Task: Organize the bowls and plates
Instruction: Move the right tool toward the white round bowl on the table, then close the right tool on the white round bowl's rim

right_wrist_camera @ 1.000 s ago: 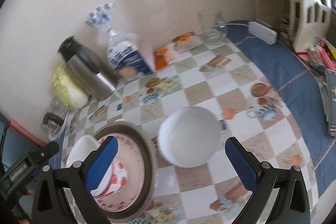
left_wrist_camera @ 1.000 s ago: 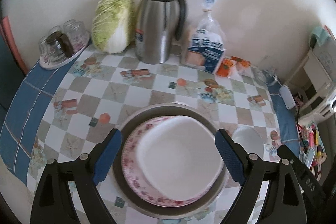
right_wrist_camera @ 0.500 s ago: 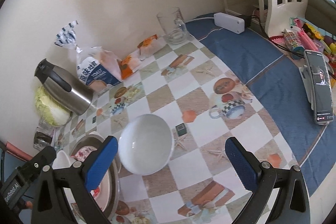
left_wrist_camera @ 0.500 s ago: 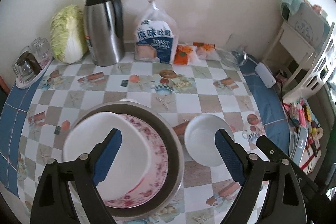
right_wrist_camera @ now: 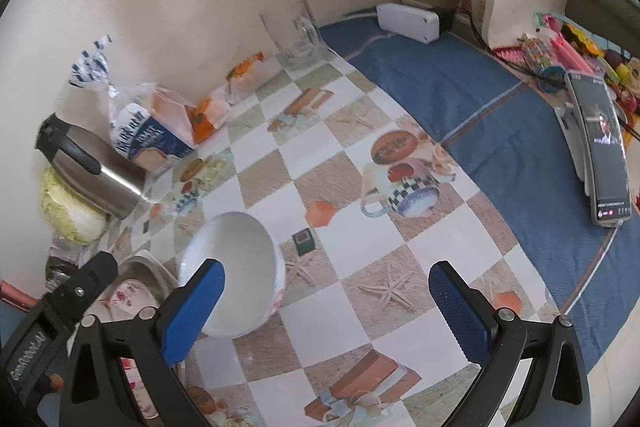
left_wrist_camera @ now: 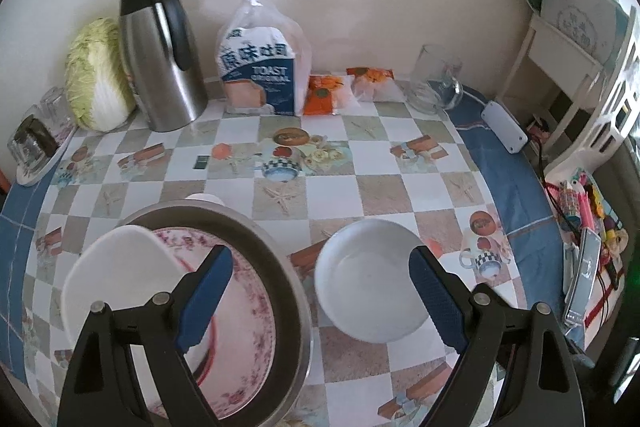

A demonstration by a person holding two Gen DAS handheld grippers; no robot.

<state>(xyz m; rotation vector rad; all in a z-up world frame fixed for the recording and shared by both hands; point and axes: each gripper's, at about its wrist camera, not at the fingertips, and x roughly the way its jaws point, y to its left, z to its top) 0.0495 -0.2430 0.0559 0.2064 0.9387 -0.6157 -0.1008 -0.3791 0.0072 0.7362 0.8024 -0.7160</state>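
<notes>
Table point(left_wrist_camera: 328, 195) with checked, picture-printed cloth and blue border; wall behind.

Metal basin point(left_wrist_camera: 290, 291), round, on the near left of the table. Contents: floral-rimmed plate point(left_wrist_camera: 256, 331) lying flat inside; white rounded-square dish point(left_wrist_camera: 116, 275) resting on the plate toward its left side. Small white object point(left_wrist_camera: 206, 198) just behind the basin's far rim, mostly hidden; kind cannot be told.

White bowl point(left_wrist_camera: 370, 279), round, upright, empty, standing on the cloth just right of the basin, apart from it. Same bowl point(right_wrist_camera: 236, 263) in the right wrist view, with a faint floral mark low on its outer wall.

Left gripper point(left_wrist_camera: 320, 295): jaws wide apart, nothing between the pads; left pad over the plate in the basin, right pad over the bowl's right edge, contact not evident.

Right gripper point(right_wrist_camera: 326, 307): jaws wide apart, nothing clamped; left pad in front of the bowl's near rim, right pad over bare cloth.

Along the wall, left to right: tray of upturned glasses point(left_wrist_camera: 36, 139); napa cabbage point(left_wrist_camera: 96, 79); steel thermal jug point(left_wrist_camera: 160, 55), lid on; tied bag of toast bread point(left_wrist_camera: 260, 67); two orange snack packets point(left_wrist_camera: 326, 91); clear glass mug point(left_wrist_camera: 434, 79), empty.

Right border: white power adapter point(left_wrist_camera: 504, 129); phone point(right_wrist_camera: 604, 147) propped on a stand, screen lit.
</notes>
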